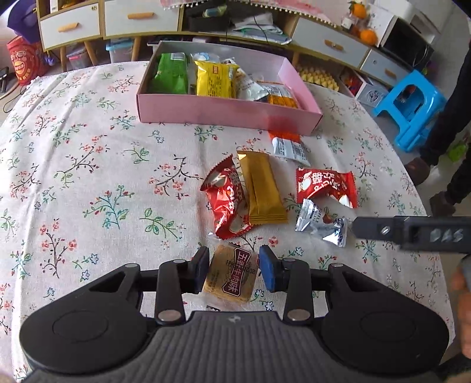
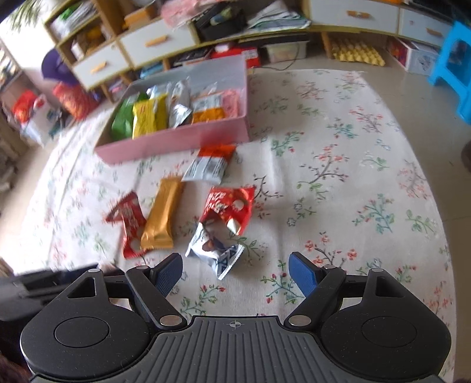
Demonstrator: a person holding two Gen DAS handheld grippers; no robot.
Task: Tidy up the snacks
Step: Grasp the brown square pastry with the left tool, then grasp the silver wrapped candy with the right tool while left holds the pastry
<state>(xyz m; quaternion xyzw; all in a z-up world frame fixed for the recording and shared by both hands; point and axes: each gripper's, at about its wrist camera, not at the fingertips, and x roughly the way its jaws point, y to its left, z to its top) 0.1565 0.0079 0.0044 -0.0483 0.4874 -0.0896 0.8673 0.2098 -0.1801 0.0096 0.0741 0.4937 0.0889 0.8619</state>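
Observation:
My left gripper [image 1: 234,254] is shut on a tan square snack packet [image 1: 229,277] with dark lettering, low over the floral tablecloth [image 1: 88,176]. Ahead of it lie a red packet [image 1: 223,203], a gold bar [image 1: 260,188], another red packet [image 1: 325,187], a crumpled silver packet [image 1: 321,225] and an orange-and-white packet [image 1: 288,145]. The pink box [image 1: 223,110] behind them holds green, yellow, silver and orange snacks. My right gripper [image 2: 235,260] stands open just above the table, with the silver packet [image 2: 215,253] slightly left of its gap. One of its fingers [image 1: 382,228] shows beside that packet.
The pink box [image 2: 176,141] stands at the far middle of the round table. Beyond the table's edge are low cabinets with drawers [image 1: 141,17], a blue plastic stool [image 1: 412,109] and a person's dark legs [image 1: 453,132] at the right.

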